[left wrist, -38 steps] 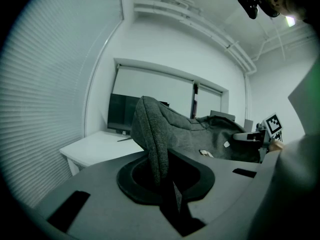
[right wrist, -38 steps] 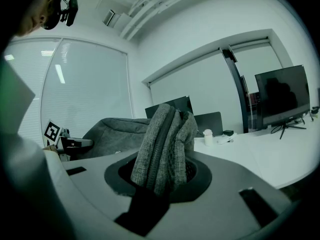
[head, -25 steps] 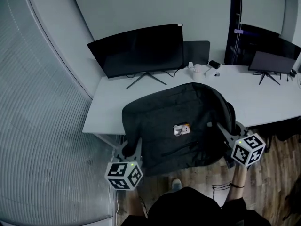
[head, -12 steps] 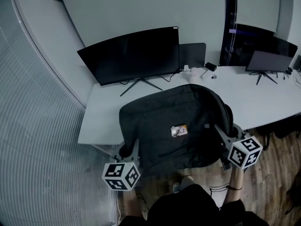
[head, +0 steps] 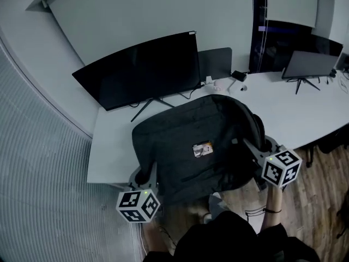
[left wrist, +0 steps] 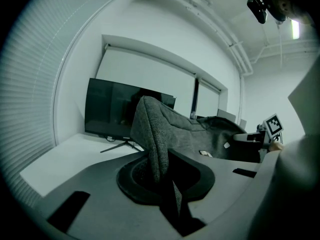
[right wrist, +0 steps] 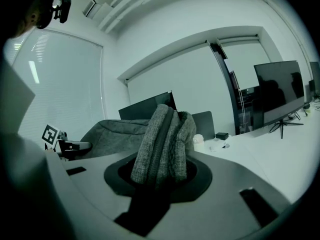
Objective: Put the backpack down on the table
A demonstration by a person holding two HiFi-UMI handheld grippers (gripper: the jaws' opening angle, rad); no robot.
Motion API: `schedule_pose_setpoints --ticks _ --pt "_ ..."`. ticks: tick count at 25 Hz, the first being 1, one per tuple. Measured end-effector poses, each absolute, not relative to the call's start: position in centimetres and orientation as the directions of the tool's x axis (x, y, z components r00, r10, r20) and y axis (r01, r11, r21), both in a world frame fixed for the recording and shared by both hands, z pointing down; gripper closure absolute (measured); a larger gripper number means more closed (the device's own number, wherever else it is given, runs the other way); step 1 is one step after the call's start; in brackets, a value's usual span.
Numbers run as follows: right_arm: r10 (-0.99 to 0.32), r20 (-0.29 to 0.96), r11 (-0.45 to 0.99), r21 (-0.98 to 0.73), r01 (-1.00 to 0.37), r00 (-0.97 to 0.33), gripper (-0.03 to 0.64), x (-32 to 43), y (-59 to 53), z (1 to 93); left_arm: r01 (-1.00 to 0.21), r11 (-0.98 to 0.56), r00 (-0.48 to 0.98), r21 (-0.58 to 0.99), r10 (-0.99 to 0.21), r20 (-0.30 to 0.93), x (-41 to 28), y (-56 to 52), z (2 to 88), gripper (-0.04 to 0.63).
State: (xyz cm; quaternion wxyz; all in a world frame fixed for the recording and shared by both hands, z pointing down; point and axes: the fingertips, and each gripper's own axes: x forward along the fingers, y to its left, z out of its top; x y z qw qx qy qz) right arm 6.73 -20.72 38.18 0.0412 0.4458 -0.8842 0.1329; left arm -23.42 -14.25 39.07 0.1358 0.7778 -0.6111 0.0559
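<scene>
The backpack [head: 202, 146] is held flat, face up, between the two grippers. It is over the front part of the counter [head: 112, 146], just before the big monitor [head: 142, 70]. Its near edge reaches out past the counter edge, towards the person. Whether the bottom already touches the counter cannot be told from the head view.

The left gripper [head: 144, 174] has its jaws nearly closed on one thin fold of the grey cloth at the left side of the backpack. The right gripper [head: 252, 147] has its jaws closed on a much thicker bunch of cloth at the right side, so they stand wider apart.

Handling, as a judgement:
- The backpack is soft woven cloth. It is bent and folded where it is pinched, so sagging in the middle is expected.
- The surface looks rough, i.e. probably not slippery in the jaws.
- The weight is judged moderate. The body keeps a domed form, so perhaps sth. is inside; the contents are not seen.
- It is not fragile itself, but a gentle lowering is advised b/c of the unknown contents.
- The best hold is at two opposite sides, as now, esp. on a thick seam. The thin left fold could be pulled out more easily.
</scene>
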Motion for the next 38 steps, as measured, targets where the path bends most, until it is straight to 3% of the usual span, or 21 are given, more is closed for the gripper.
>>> schedule_pose_setpoints --ticks 20,38 --pt "-0.698 0.327 0.593 -0.234 -0.77 -0.637 0.507 5.8 -36.3 42.7 -0.968 -0.127 0.202 0.217 -0.906 0.371 -23.7 -27.7 44.5 0.546" --pt "-0.638 0.461 0.553 -0.282 -0.784 -0.617 0.507 4.1 -41.2 49.9 -0.967 -0.054 0.18 0.249 -0.836 0.518 -25.1 -32.1 51.5 0.546"
